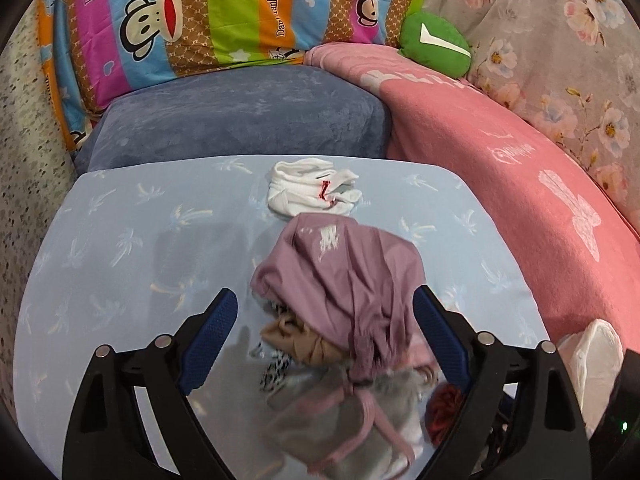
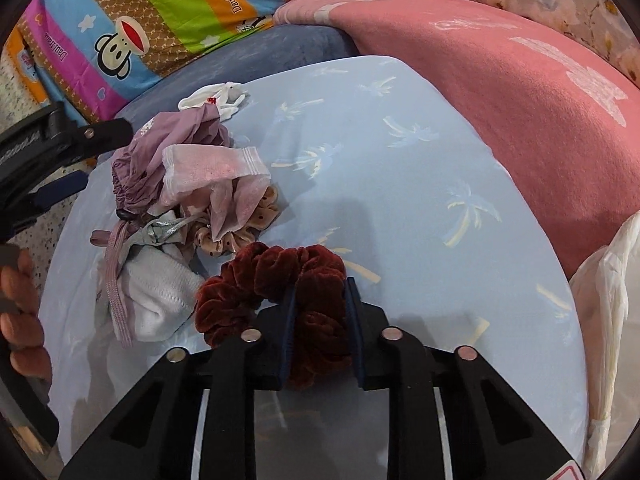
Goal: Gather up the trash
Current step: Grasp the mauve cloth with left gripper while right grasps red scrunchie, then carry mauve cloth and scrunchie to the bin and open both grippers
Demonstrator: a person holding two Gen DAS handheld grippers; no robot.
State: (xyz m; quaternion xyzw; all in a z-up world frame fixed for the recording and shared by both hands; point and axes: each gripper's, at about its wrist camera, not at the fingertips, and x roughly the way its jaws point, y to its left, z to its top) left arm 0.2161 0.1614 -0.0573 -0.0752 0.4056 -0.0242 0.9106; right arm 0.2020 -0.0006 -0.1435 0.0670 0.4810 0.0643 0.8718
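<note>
Right tongs [image 2: 320,300] clamp the maroon scrunchie [image 2: 276,292], stretched leftward; left tongs [image 1: 324,316] gape over a mauve cloth [image 1: 344,272].

Bright, even indoor light. Soft shadows fall on the pale blue table [image 2: 400,184]. Fisheye bending curves both views, with dark corners. The nearest clothes [image 1: 352,408] look motion-blurred in the left view.

Black fingers [image 1: 208,332], blue pads, silver rivets.

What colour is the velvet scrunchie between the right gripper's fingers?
Dark red velvet scrunchie, pinched by the right gripper; the right wrist view shows it best.
</note>
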